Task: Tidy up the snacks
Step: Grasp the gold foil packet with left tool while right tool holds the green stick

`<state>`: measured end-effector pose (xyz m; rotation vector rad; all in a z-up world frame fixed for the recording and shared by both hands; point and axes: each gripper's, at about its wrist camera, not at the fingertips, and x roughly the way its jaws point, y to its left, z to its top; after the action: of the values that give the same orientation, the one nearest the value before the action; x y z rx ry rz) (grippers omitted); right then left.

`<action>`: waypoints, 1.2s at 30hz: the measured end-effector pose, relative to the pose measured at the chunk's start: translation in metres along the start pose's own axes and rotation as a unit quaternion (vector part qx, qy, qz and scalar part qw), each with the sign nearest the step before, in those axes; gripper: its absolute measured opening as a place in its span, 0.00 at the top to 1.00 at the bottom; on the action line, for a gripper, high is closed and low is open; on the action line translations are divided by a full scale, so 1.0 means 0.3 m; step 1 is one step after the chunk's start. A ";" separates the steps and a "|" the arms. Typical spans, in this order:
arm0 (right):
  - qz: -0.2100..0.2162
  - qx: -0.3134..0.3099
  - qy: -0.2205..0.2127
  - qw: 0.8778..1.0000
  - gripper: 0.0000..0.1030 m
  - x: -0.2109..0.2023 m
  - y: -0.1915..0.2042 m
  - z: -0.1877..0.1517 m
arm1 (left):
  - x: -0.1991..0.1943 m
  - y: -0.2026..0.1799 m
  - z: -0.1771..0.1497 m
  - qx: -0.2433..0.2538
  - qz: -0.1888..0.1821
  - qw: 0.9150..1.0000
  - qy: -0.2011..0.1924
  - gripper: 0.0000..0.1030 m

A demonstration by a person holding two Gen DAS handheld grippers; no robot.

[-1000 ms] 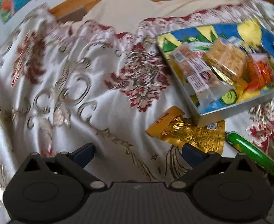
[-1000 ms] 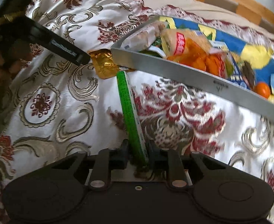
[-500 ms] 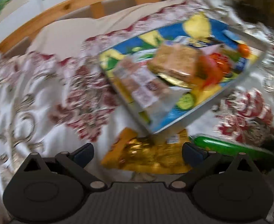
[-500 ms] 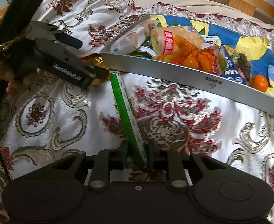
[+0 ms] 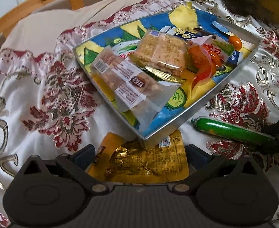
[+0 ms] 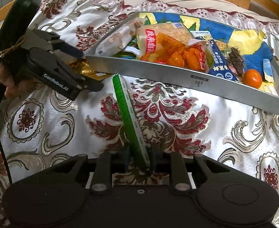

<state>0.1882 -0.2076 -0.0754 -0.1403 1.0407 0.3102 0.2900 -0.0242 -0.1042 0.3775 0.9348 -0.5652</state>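
Left wrist view: the left gripper [image 5: 139, 152] stands wide over the gold packet [image 5: 139, 161], which lies on the quilt [image 5: 35, 95], its far edge under the tray [image 5: 211, 104] corner. The right gripper [image 6: 139, 157] pinches the green stick [image 6: 128, 117]. Beyond, snacks fill the tray.

Left gripper [image 5: 139, 153] agape, right gripper [image 6: 139, 156] clamped.

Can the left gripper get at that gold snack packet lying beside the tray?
Probably yes. The left gripper is open, its jaws either side of the gold packet. One snag: the tray corner overlaps the packet's far edge.
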 end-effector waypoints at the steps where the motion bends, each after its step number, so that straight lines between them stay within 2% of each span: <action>1: 0.002 0.003 0.000 1.000 0.77 0.002 -0.002 -0.001 | -0.005 0.003 0.001 -0.009 -0.002 1.000 0.004 0.03; 3: 0.004 0.011 0.000 1.000 0.76 0.004 -0.005 -0.003 | -0.018 -0.008 0.003 -0.006 0.003 1.000 0.007 0.06; 5: 0.004 0.016 -0.002 1.000 0.76 0.004 -0.007 -0.006 | -0.034 -0.022 0.004 -0.005 0.000 1.000 0.004 0.18; 9: 0.010 0.035 -0.003 0.999 0.76 -0.006 -0.018 -0.017 | -0.071 -0.064 0.001 -0.006 0.019 1.000 0.008 0.27; 10: 0.011 0.041 -0.003 0.999 0.76 -0.010 -0.021 -0.020 | -0.076 -0.071 -0.004 -0.008 0.017 1.000 0.011 0.36; 12: 0.012 0.049 -0.003 0.999 0.76 -0.017 -0.023 -0.029 | -0.083 -0.076 -0.017 -0.025 0.015 0.999 0.016 0.38; 15: 0.010 0.055 -0.003 0.998 0.76 -0.028 -0.021 -0.042 | -0.091 -0.078 -0.031 -0.039 0.033 0.999 0.013 0.34; 17: 0.008 0.057 -0.004 0.998 0.76 -0.034 -0.020 -0.049 | -0.093 -0.081 -0.037 -0.053 0.052 0.997 0.021 0.26; 19: 0.007 0.058 -0.005 0.998 0.76 -0.036 -0.021 -0.054 | -0.097 -0.068 -0.044 -0.076 0.057 0.995 0.026 0.25; 22: 0.006 0.056 -0.005 0.998 0.76 -0.030 -0.020 -0.054 | -0.106 -0.036 -0.064 -0.119 0.056 0.991 0.031 0.27; 25: 0.008 0.059 -0.004 0.998 0.75 -0.027 -0.023 -0.052 | -0.124 -0.011 -0.080 -0.137 0.069 0.987 0.036 0.33; 28: 0.009 0.058 -0.005 0.998 0.74 -0.025 -0.022 -0.051 | -0.154 -0.003 -0.092 -0.157 0.085 0.983 0.042 0.34; 30: 0.011 0.058 -0.005 0.998 0.74 -0.023 -0.024 -0.048 | -0.170 -0.016 -0.091 -0.157 0.082 0.983 0.039 0.26; 31: 0.012 0.061 -0.005 0.998 0.74 -0.022 -0.025 -0.047 | -0.175 -0.029 -0.087 -0.150 0.077 0.985 0.034 0.18; 34: 0.015 0.068 -0.006 0.998 0.74 -0.021 -0.032 -0.043 | -0.164 -0.076 -0.062 -0.114 0.072 0.991 0.020 0.16; 36: 0.015 0.071 -0.006 0.997 0.74 -0.022 -0.036 -0.043 | -0.136 -0.099 -0.050 -0.102 0.080 0.991 0.020 0.15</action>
<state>0.1778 -0.2223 -0.0763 0.0061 1.0493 0.2636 0.2432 -0.0280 -0.0800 0.2774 0.9815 -0.3142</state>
